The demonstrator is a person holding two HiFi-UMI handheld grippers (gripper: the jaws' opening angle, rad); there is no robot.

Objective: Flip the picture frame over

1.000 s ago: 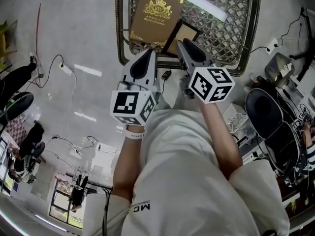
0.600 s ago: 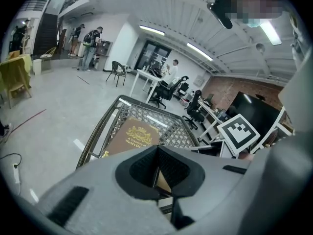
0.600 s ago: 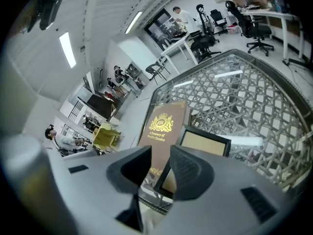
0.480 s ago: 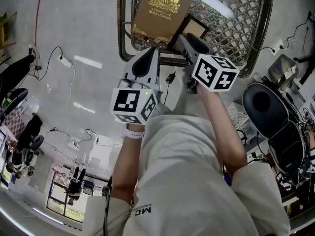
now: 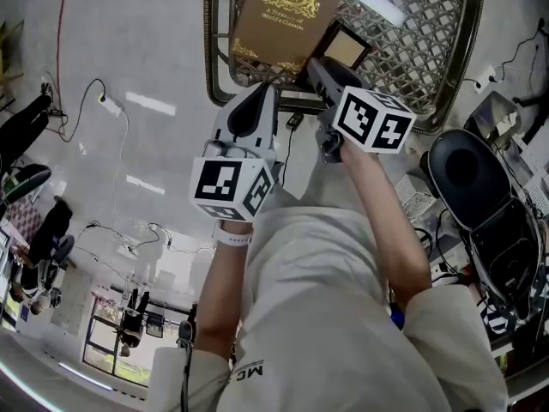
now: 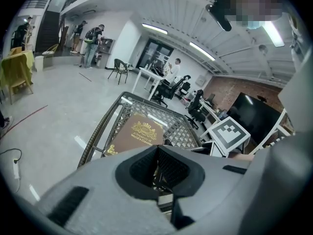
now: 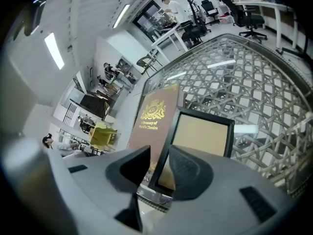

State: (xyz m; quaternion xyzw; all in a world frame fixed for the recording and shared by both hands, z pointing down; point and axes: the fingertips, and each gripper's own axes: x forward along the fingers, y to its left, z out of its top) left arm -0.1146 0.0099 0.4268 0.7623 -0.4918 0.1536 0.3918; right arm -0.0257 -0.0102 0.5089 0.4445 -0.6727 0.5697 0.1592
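Note:
A black picture frame [image 7: 201, 135] with a tan panel lies on the lattice table [image 7: 254, 82], its left edge against a brown book [image 7: 152, 115] with a gold crest. My right gripper [image 7: 159, 150] is at the frame's near left corner. Its jaws are opening, with the frame's rim between them and a gap showing on the left side. In the head view the frame [image 5: 344, 46] sits just beyond the right gripper [image 5: 314, 63]. My left gripper [image 5: 263, 90] hovers at the table's near rim, below the book [image 5: 282, 15], shut with nothing held. The left gripper [image 6: 157, 148] points at the book [image 6: 138, 134].
The table has a thick woven rim [image 5: 208, 50] and a glass-covered lattice top. A black office chair [image 5: 467, 187] stands to the right. Cables and a power strip [image 5: 110, 106] lie on the glossy floor at left. People and desks stand far across the room.
Both grippers have sunk towards the table, the right one more. The frame now lies lower and flatter at the right gripper's tips.

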